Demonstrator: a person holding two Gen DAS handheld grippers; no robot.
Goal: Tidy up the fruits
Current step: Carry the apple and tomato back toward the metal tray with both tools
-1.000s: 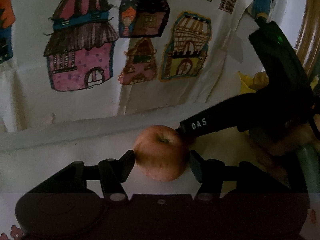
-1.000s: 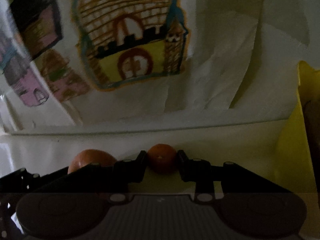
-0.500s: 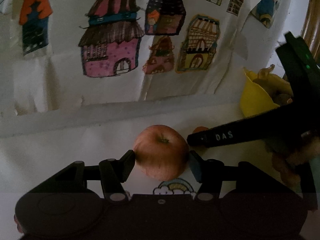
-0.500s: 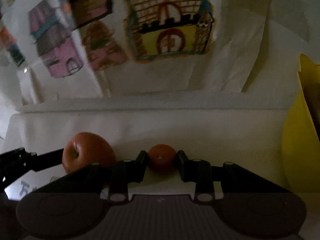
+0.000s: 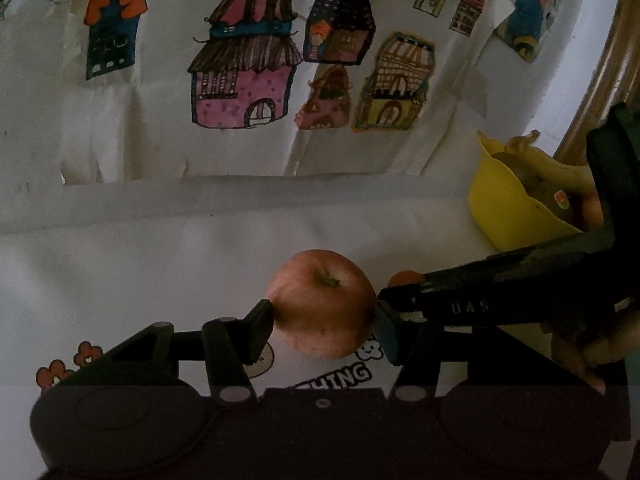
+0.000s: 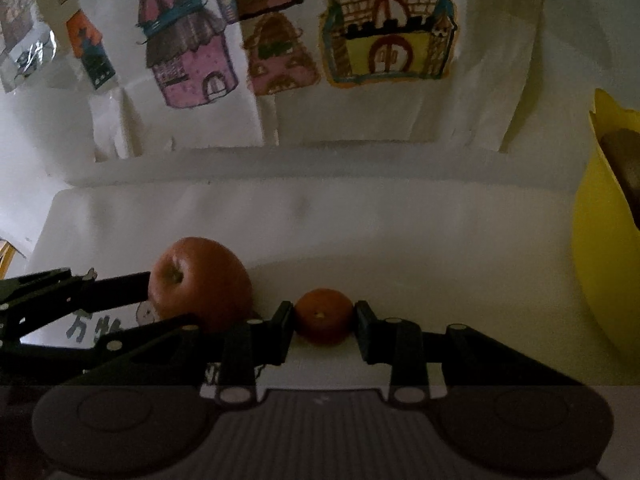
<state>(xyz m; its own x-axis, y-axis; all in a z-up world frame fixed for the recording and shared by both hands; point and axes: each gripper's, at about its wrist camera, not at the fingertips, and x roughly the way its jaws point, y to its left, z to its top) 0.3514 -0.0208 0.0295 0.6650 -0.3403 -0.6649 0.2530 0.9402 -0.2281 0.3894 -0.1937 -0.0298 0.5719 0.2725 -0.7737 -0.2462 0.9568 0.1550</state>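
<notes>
While each gripper clamps one fruit, apple (image 5: 324, 304) left, orange (image 6: 323, 315) right, one yellow bowl (image 5: 508, 216) holds perhaps three.

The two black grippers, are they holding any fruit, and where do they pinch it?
Left gripper pinches the round red apple by its sides; right gripper pinches the small orange tangerine by its sides.

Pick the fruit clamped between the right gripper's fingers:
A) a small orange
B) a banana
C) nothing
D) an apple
A: in the right wrist view the right gripper has its pads pressed on both sides of a small orange, while the apple sits in the other gripper beside it.
</notes>
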